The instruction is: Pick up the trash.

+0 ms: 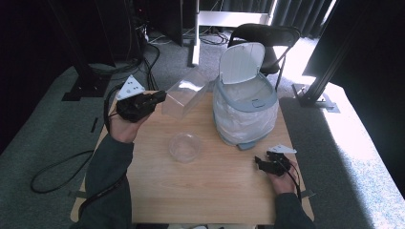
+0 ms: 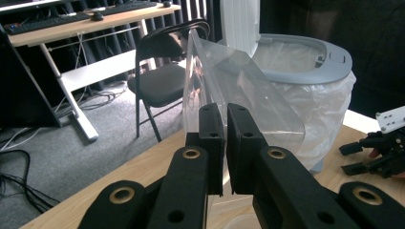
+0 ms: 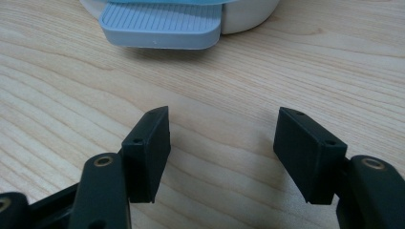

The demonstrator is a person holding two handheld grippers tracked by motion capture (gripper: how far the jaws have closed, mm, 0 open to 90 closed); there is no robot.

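So the left gripper [image 1: 160, 98] is up off the wooden table [image 1: 210, 191], near its far left corner, and its jaws are pinched tight on the edge of a clear plastic container [image 1: 184, 98]. In the left gripper view you can see the two black pads squeezed onto the thin transparent wall [image 2: 239, 90], with barely a sliver between them. The container hangs tilted in the air, just left of the bin, not touching the tabletop as far as I can tell.

The right gripper [image 1: 260, 164] sits low at the right side of the table, close to the front of the bin. Its jaws are spread wide apart with nothing between them, just bare wood grain in the right gripper view, and the bin's grey ribbed foot pedal [image 3: 160, 24] is a bit ahead of them.

The bin itself is a small pedal bin [image 1: 246, 112] with a white bag liner and a grey ring around the top, lid [image 1: 241, 62] flipped up and open. A clear round bowl [image 1: 185, 147] sits on the table between the two grippers, well apart from both.

Behind the table there's a black folding chair [image 1: 267, 38] and a desk with keyboards [image 2: 86, 19] further back
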